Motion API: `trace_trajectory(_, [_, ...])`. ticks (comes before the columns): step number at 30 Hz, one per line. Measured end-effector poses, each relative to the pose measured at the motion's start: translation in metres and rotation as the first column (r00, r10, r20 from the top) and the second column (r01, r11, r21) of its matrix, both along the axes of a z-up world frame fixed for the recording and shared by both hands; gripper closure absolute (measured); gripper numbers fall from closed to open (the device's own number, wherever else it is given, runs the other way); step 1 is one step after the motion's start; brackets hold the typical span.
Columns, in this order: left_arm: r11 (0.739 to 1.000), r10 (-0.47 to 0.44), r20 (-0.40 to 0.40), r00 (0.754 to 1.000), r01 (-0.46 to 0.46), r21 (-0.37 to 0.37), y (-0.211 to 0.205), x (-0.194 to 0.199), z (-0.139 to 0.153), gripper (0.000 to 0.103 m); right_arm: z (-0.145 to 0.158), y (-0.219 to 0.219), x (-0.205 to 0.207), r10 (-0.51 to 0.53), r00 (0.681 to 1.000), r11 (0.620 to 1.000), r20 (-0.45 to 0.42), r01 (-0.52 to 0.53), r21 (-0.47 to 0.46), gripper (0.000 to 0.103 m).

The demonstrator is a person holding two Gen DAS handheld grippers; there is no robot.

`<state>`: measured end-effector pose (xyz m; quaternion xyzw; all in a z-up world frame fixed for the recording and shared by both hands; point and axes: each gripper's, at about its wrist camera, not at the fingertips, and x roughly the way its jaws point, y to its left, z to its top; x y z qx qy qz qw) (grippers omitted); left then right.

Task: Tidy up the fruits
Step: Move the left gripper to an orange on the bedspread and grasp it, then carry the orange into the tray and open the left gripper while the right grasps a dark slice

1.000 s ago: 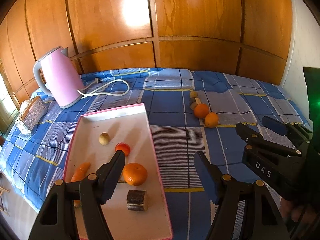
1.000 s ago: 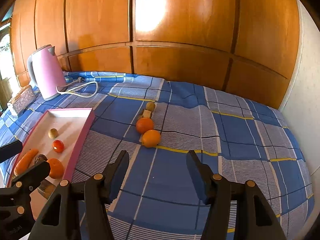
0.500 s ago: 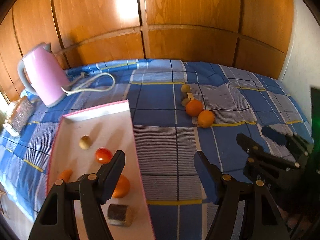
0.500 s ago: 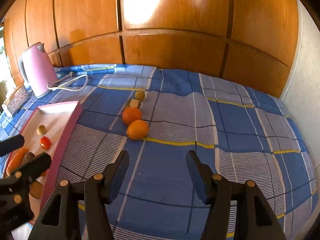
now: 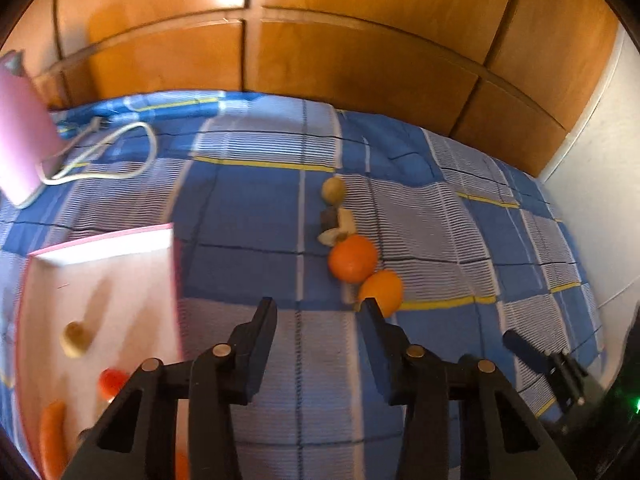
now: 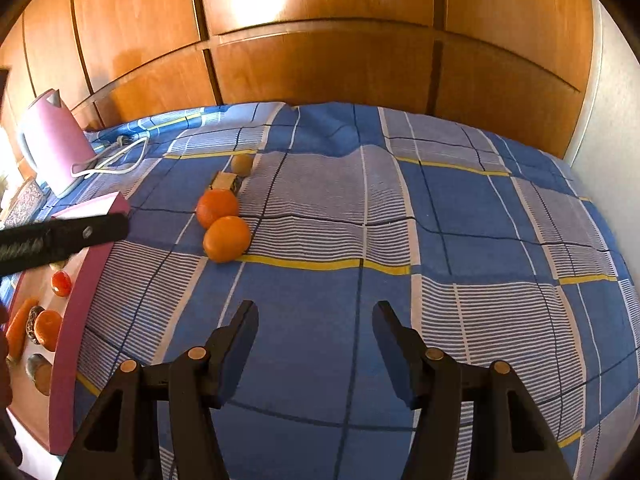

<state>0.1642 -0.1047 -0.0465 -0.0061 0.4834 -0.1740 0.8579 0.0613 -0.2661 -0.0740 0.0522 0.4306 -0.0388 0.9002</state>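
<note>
The left gripper (image 5: 318, 312) is closest in the left view. Its jaws have just been closing and now sit nearer together, but there is a gap and nothing is between them. A moment ago it hung over the pink tray (image 5: 100, 240); now the tray sits off to the left and the gripper hangs over the blue checked cloth (image 5: 248, 200). The right gripper (image 6: 316, 316) has its jaws apart and holds nothing.

Just past the left gripper's tip lies a yellow-orange fruit (image 5: 382, 288). It touches a darker orange (image 5: 353, 258). Behind them sit some small bits and a little brown fruit (image 5: 333, 189). These are not in the tray yet. The tray already has a carrot (image 6: 20, 330), a tomato (image 6: 61, 283) and another orange (image 6: 48, 329). I think the left hand is going for the near fruit next. Farthest back stands the pink kettle (image 6: 52, 144).
</note>
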Motion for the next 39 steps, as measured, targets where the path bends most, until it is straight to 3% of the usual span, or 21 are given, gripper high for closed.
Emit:
trace_trajectory(6, [0.998, 0.009, -0.076, 0.997, -0.013, -0.054, -0.015, 0.028, -0.019, 0.057, -0.004, 0.000, 0.004, 0.037, 0.999, 0.999, 0.000, -0.037, 0.026, 0.043])
trace_trajectory(9, [0.997, 0.010, -0.096, 0.995, -0.017, -0.073, -0.022, 0.040, -0.025, 0.051, -0.006, 0.002, 0.005, 0.065, 0.998, 0.997, 0.005, -0.065, 0.040, 0.043])
trace_trajectory(15, [0.996, 0.010, -0.142, 0.990, -0.023, -0.088, -0.034, 0.060, -0.038, 0.051, -0.012, 0.006, 0.009, 0.097, 0.995, 0.994, -0.002, -0.097, 0.057, 0.043])
trace_trajectory(18, [0.995, 0.008, -0.160, 0.987, -0.024, -0.098, -0.036, 0.066, -0.045, 0.054, -0.013, 0.007, 0.011, 0.104, 0.995, 0.993, -0.003, -0.104, 0.052, 0.043])
trace_trajectory(20, [0.993, -0.003, -0.172, 0.985, -0.017, -0.116, -0.036, 0.068, -0.049, 0.063, -0.013, 0.007, 0.012, 0.106, 0.994, 0.993, -0.001, -0.106, 0.052, 0.043])
trace_trajectory(30, [0.985, -0.006, -0.149, 0.989, -0.020, -0.170, -0.011, 0.051, -0.042, 0.064, -0.014, 0.015, 0.023, 0.142, 0.990, 0.988, -0.003, -0.141, 0.059, 0.045])
trace_trajectory(39, [0.991, 0.051, -0.069, 0.996, -0.059, -0.120, 0.024, 0.023, -0.019, 0.064, -0.005, 0.018, 0.054, 0.158, 0.987, 0.978, 0.018, -0.159, 0.133, 0.045])
